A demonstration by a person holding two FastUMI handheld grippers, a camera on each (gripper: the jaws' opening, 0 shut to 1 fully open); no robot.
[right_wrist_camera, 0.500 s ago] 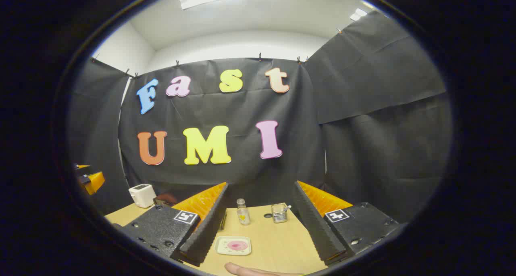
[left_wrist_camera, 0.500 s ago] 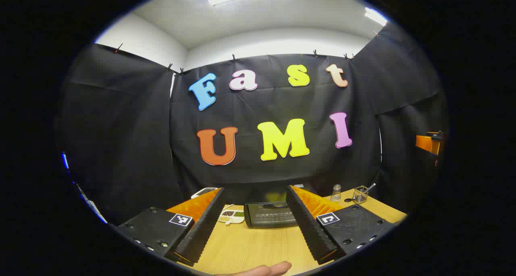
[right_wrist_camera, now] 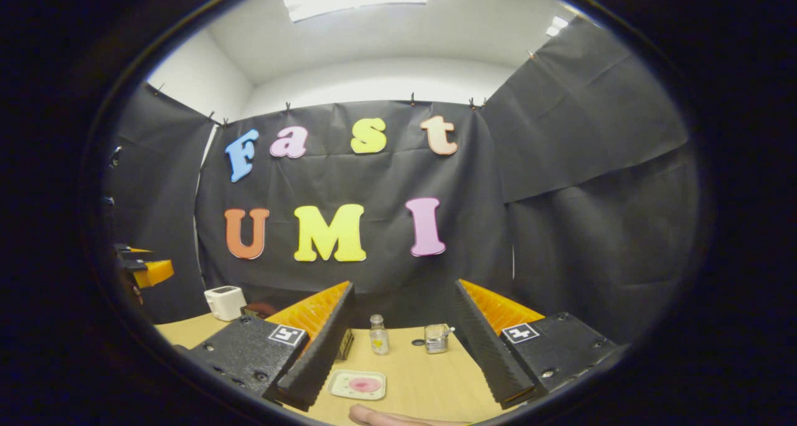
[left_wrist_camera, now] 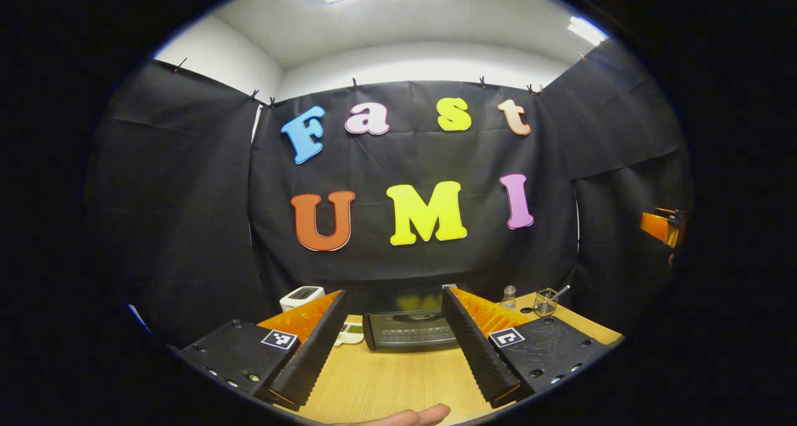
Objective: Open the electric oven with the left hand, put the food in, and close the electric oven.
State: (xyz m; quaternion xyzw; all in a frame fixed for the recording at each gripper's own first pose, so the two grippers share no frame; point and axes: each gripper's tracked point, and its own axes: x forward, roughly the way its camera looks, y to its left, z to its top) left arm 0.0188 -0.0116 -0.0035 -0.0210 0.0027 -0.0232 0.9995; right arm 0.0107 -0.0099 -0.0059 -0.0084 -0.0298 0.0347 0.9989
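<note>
The black electric oven stands on the wooden table ahead of my left gripper, its door closed with a handle along the top. My left gripper is open and held well short of the oven, nothing between its fingers. A white rectangular plate with a pink piece of food lies on the table between the fingers of my right gripper, which is open and held above and short of it. The left gripper also shows at the left edge of the right gripper view, and the right gripper at the right edge of the left gripper view.
A white toaster stands left of the oven, and a small dish of food lies beside the oven. A small glass bottle and a glass holder with a utensil stand at the back. A fingertip shows at the bottom edge.
The left gripper view has swung a little right, so the oven sits more centred between its fingers and the toaster shows more. The right gripper view has tilted slightly up; the plate sits lower.
</note>
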